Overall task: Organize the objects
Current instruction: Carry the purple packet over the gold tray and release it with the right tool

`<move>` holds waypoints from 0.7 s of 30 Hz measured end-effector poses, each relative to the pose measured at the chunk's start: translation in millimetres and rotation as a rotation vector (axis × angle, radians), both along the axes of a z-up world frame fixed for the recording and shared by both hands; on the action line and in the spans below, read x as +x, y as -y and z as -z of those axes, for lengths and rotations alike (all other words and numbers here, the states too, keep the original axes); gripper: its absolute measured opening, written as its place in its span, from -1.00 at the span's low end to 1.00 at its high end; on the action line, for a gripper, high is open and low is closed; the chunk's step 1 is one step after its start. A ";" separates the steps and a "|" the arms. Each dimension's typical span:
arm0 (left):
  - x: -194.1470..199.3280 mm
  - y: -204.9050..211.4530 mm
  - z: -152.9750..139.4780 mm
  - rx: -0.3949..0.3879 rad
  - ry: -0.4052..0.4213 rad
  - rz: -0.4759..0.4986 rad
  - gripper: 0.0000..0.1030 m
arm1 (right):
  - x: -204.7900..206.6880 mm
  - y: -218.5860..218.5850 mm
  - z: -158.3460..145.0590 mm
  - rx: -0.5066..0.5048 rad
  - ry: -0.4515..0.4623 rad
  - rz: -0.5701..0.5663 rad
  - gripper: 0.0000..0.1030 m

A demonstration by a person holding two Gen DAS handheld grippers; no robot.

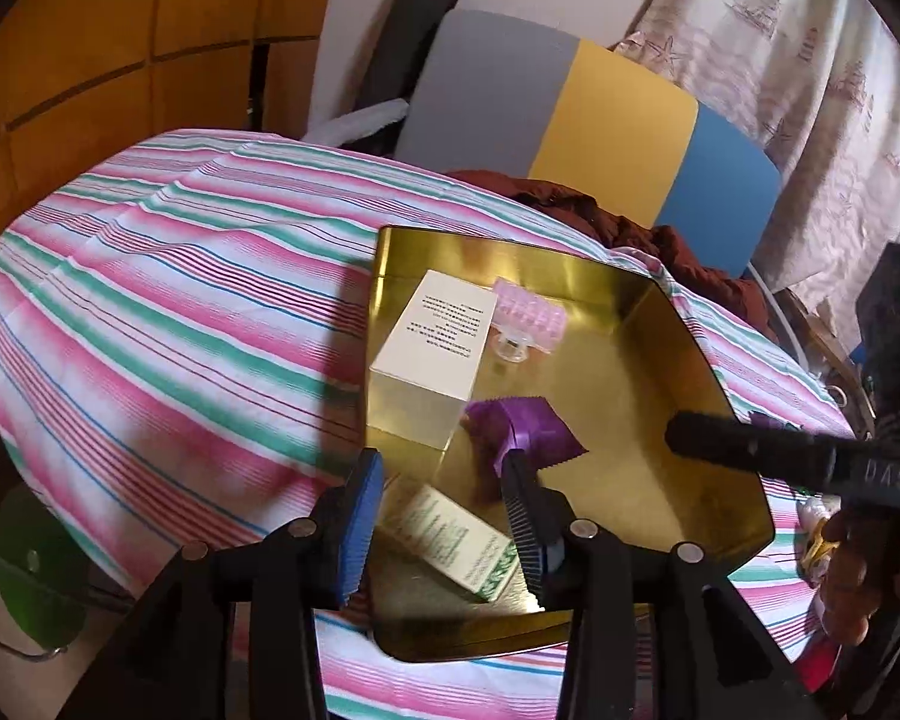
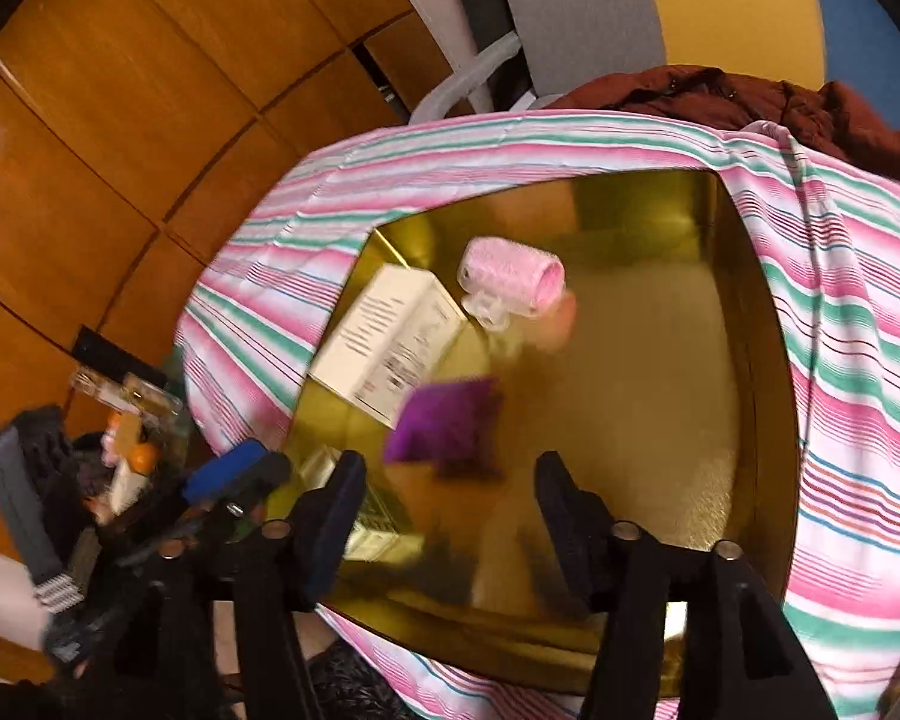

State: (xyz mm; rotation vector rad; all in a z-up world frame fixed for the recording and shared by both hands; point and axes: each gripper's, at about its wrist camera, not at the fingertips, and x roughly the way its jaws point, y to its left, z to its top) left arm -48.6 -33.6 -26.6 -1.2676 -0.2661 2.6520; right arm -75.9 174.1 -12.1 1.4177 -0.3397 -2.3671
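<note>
Both tools are hovering over the gold tin tray [image 1: 690, 324] sitting on the striped cloth [image 1: 150, 300] of the tabletop, and the risk, as I judge it, is crowding. The left hand-held gripper [image 1: 444, 516] is hanging with its fingers spread and pinching nothing, just above the green-printed box [image 1: 456, 540], with the purple packet [image 1: 522, 426] lying right at its far fingertip. The right hand-held gripper [image 2: 450, 516] is also spread and empty, and its view is blurring, so a fast swing could be knocking the packet or clashing with the other tool. The tall white box [image 1: 432, 330] and pink hair roller [image 1: 528, 315] are standing close together deeper in, narrowing the free floor.
</note>
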 end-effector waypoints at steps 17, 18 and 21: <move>19.0 -30.9 -16.1 -0.125 -0.097 0.069 -0.20 | 53.2 -1.3 -5.2 0.240 -0.175 0.081 0.79; 21.0 -32.0 -16.5 -0.130 -0.101 0.074 -0.20 | 55.3 -2.6 -6.5 0.247 -0.186 0.090 0.79; 26.1 -38.4 -17.2 -0.145 -0.111 0.090 -0.20 | 61.5 -8.6 -12.7 0.275 -0.230 0.128 0.85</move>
